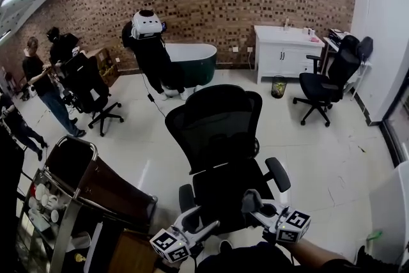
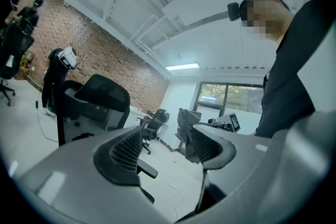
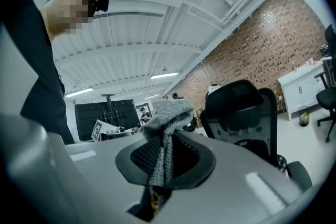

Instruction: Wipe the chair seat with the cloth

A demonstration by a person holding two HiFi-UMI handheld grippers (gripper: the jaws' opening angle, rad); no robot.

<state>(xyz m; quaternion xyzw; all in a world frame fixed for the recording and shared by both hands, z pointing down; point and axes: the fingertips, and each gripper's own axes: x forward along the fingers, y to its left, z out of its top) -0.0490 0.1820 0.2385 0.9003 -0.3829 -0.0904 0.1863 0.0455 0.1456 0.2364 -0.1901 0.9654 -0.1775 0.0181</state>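
The black mesh office chair (image 1: 220, 131) stands right in front of me, its black seat (image 1: 223, 192) just beyond both grippers. My right gripper (image 1: 253, 202) hovers over the seat's near right edge, shut on a grey cloth (image 3: 167, 113) whose bunched end sticks out above the jaws. That gripper (image 3: 165, 152) points up toward the chair back (image 3: 241, 107). My left gripper (image 1: 199, 220) is at the seat's near left edge. In its own view the left gripper (image 2: 165, 139) is open and holds nothing, and the cloth (image 2: 185, 126) shows beyond it.
A cart (image 1: 70, 182) with cups stands close at lower left. People (image 1: 38, 73) with another chair (image 1: 89, 89) are at far left. A green tub (image 1: 195, 61), a white cabinet (image 1: 284, 51), a bin (image 1: 278, 86) and a second black chair (image 1: 326, 83) line the back.
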